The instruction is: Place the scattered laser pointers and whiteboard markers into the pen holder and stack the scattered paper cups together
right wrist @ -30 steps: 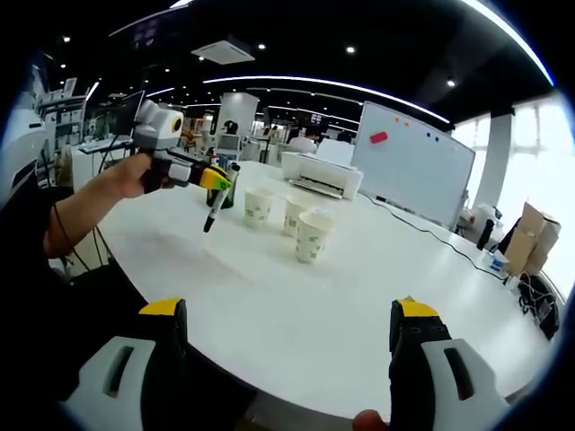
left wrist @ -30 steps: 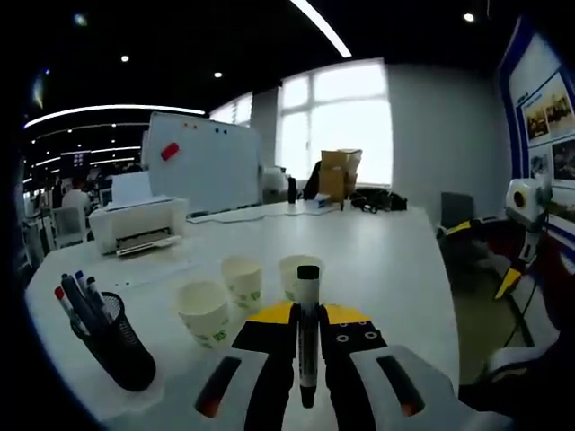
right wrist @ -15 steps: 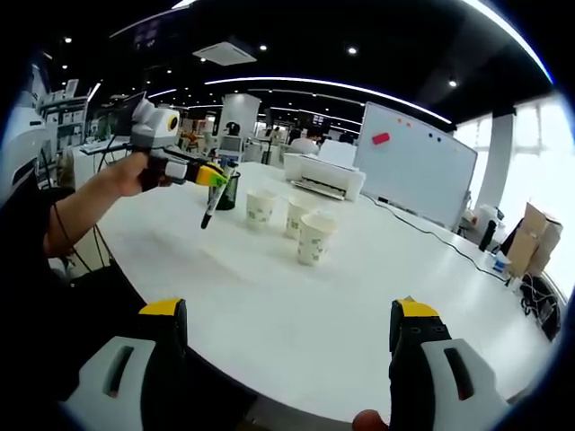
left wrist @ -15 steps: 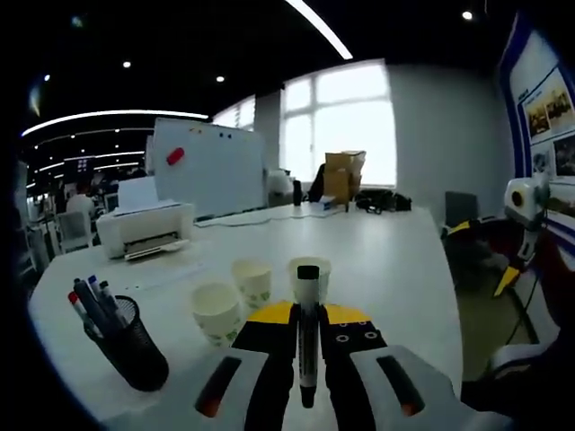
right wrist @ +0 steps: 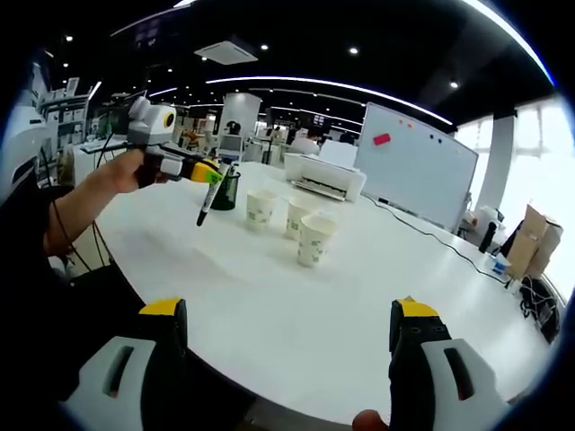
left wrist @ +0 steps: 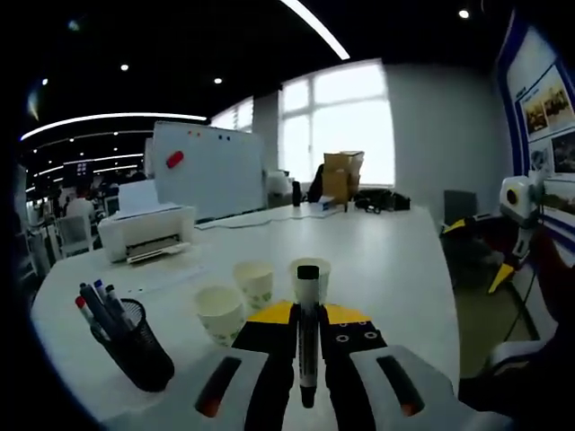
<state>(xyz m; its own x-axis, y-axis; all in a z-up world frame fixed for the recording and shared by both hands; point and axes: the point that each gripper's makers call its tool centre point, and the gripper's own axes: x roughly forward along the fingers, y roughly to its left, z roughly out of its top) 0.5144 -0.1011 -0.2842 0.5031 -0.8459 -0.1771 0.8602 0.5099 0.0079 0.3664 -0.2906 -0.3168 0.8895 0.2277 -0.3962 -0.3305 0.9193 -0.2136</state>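
My left gripper (left wrist: 307, 346) is clamped on a whiteboard marker (left wrist: 307, 337) running up the centre of the left gripper view, cap away from me. The pen holder (left wrist: 137, 348), a black mesh cup already bristling with pens, sits at lower left on the white surface (left wrist: 395, 260). Three paper cups (left wrist: 254, 283) stand just above the gripper. To do this well, I judge I should bring the marker above the holder, tip it upright and aim for a gap between the pens. My right gripper (right wrist: 292, 346) is spread wide and empty at the bottom of the right gripper view.
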